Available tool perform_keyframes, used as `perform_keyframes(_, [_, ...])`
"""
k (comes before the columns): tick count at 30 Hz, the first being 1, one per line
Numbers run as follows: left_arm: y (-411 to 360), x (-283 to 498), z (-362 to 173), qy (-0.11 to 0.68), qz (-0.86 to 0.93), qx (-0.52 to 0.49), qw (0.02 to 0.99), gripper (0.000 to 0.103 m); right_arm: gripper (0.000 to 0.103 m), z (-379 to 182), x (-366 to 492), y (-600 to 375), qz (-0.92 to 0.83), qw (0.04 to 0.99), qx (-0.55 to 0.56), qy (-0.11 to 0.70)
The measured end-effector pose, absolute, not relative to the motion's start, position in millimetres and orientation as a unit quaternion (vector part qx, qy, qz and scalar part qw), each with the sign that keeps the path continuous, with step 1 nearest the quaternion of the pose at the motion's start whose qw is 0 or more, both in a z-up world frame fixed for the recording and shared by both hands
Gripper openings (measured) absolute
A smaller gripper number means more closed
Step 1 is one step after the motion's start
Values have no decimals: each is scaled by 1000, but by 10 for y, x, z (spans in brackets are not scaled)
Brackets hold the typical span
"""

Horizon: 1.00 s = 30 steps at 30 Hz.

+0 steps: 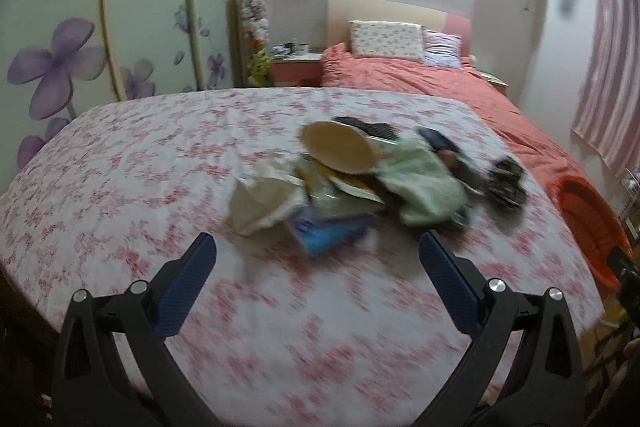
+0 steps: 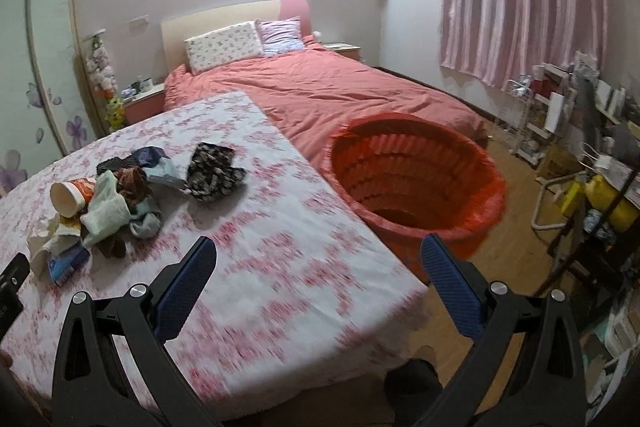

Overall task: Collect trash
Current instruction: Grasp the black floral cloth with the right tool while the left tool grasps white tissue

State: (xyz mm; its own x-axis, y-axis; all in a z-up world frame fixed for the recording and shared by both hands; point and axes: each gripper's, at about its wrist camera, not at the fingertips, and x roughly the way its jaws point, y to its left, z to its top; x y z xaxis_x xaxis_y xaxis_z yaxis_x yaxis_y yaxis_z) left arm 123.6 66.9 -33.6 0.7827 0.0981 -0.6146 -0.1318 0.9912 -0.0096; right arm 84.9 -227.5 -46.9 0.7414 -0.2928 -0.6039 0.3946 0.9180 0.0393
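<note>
We see one heap of trash (image 2: 100,211) on the flowered tabletop (image 2: 280,227), toward its left edge: one paper cup (image 2: 70,197), one blue packet (image 1: 328,231), several crumpled cloths. One dark patterned piece (image 2: 214,171) lies just beside it. One orange basket (image 2: 416,179) stands on the floor by the tabletop's right edge, before one red bed (image 2: 320,91). Our left gripper (image 1: 318,255) and right gripper (image 2: 319,255) hold their jaws wide apart, empty.

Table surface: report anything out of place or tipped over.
A paper cup lies tipped on its side in a jumbled heap of wrappers and cloth on the floral tablecloth. A dark patterned piece sits apart from it. The orange basket holds none of it.
</note>
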Motion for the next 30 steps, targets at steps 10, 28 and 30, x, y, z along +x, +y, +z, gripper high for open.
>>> perform_keyframes(10, [1314, 1776, -295, 327, 89, -29, 940, 96, 91, -485, 1746, -2189, -112, 927, 106, 342])
perform_keyframes(28, [1385, 2342, -740, 412, 33, -53, 909, 61, 33, -954, 2471, -2113, -58, 890, 116, 436])
perform_keyframes(30, [1373, 2346, -762, 415, 27, -53, 908, 58, 24, -956, 2479, -2133, -55, 891, 118, 436])
